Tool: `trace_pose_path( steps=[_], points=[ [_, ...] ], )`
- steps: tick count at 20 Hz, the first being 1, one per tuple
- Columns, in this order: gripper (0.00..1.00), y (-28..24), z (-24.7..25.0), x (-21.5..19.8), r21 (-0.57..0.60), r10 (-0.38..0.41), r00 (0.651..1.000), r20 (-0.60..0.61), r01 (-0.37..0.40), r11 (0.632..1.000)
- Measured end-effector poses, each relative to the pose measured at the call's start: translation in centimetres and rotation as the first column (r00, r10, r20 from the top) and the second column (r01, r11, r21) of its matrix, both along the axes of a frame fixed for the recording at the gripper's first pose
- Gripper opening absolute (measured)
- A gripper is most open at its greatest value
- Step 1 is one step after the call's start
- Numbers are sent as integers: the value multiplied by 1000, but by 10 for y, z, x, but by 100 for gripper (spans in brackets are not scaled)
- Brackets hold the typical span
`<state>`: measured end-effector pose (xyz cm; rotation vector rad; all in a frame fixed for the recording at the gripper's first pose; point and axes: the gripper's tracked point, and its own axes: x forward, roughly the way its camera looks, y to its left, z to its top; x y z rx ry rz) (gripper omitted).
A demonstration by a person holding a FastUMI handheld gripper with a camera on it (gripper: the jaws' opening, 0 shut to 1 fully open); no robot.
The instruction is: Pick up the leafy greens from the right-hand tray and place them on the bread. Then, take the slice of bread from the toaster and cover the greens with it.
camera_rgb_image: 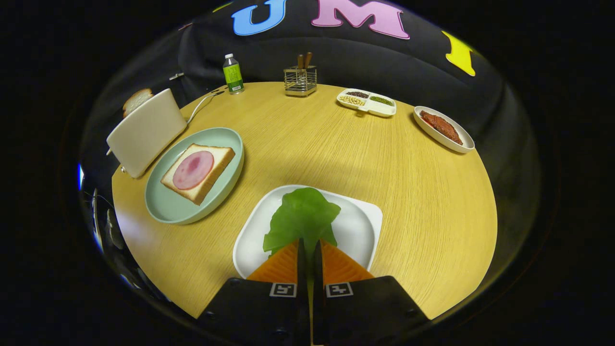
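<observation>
Gripper view: tool [308, 242] pinching the lettuce leaf [301, 217] on the white tray [358, 226].
Both fingers clamp the leaf's near edge; bread with ham [197, 171] lies on the green plate [166, 204] beside the toaster [145, 130].

Greens [301, 216] on tray [358, 226] ahead of fingers, seemingly pinched; bread plate [168, 206] left, toaster [144, 132] behind

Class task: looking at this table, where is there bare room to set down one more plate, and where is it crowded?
Bare tabletop spreads between the green plate, white tray and divided dish. Crowded: toaster beside that plate. The fingers are closed on the leafy greens.
</observation>
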<state>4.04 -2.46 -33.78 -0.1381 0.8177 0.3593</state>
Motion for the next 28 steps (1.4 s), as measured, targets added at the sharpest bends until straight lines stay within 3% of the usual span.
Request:
trace_pose_path(
  steps=[8, 15, 20, 28],
  points=[
    [5, 9, 45, -2, 1, -26, 999, 35, 26, 1000],
    [5, 52, 100, -1, 20, -56, 996, 72, 55, 998],
    [5, 103, 127, 7, 17, -3, 995, 100, 1, 1000],
    [5, 182, 119, 12, 19, 96, 993, 62, -98, 995]
  ],
)
